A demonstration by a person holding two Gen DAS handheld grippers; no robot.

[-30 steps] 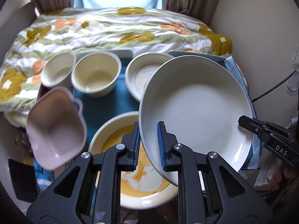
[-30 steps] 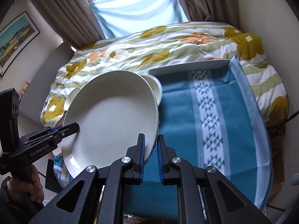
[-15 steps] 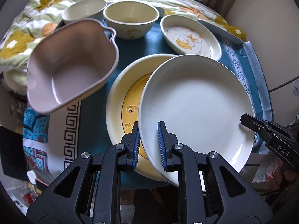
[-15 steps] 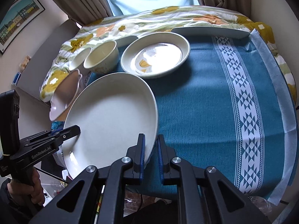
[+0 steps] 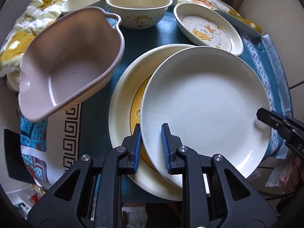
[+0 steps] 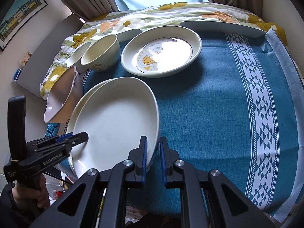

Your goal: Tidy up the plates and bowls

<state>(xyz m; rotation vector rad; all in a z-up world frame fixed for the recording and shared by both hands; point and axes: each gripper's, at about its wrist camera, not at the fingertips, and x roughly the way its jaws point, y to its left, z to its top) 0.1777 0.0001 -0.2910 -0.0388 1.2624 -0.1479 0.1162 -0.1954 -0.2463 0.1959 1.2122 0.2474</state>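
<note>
Tongs first: my left tongs [image 5: 151, 148] straddle the near rim of the white plate [image 5: 205, 106], the outer pad against it, the inner one showing a slight gap, so I cannot say they still clamp; my right tongs [image 6: 153, 156] are clamped on that plate's opposite rim. I judge the step in hand to be stacking: the white plate lies tilted over the yellow-pattern plate [image 5: 123, 102] on the table [image 6: 209, 114], not yet nested. The next move calls for settling it level and centred, then freeing both pairs without dragging it sideways. Count: three plates, namely the white one, the yellow-pattern one and the duck plate [image 5: 207, 28]; three bowls, namely the pink handled bowl [image 5: 70, 64], the bear-print bowl [image 5: 138, 7] and a plain bowl [image 5: 83, 0].
</note>
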